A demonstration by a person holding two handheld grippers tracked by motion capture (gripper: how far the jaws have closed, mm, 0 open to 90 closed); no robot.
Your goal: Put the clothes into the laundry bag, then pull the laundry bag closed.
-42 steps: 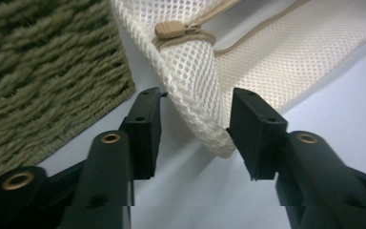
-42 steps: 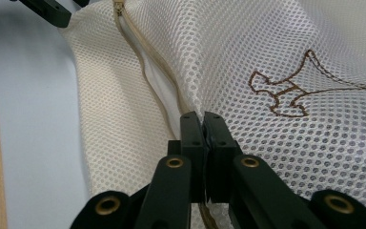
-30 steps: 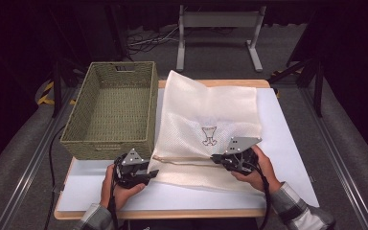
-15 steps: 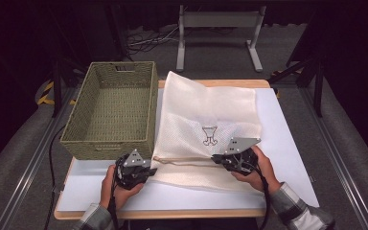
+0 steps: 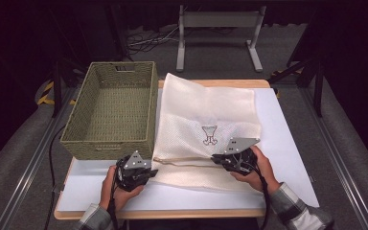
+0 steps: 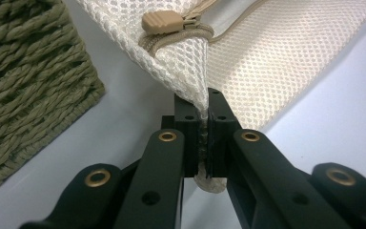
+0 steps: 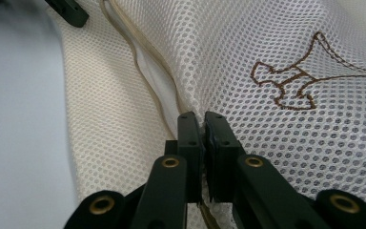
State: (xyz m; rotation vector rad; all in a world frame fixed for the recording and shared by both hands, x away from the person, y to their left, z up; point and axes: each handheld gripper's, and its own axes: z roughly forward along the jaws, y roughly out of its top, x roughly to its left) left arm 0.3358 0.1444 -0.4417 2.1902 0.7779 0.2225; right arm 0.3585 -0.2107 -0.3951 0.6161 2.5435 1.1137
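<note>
- One cream mesh bag [image 5: 206, 129] with a brown stitched picture is laid flat on the white table [image 5: 287, 134], just beside one woven green basket [image 5: 112, 112].
- Its corner near the tan zipper pull [image 6: 162, 21] is pinched tight by the left gripper [image 6: 204, 114].
- Its mesh edge is pinched by the right gripper [image 7: 203, 125], jaws almost together.

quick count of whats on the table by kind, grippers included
mesh laundry bag: 1
woven basket: 1
grippers: 2, the left gripper and the right gripper, each clamped on the bag's mesh
total: 4
</note>
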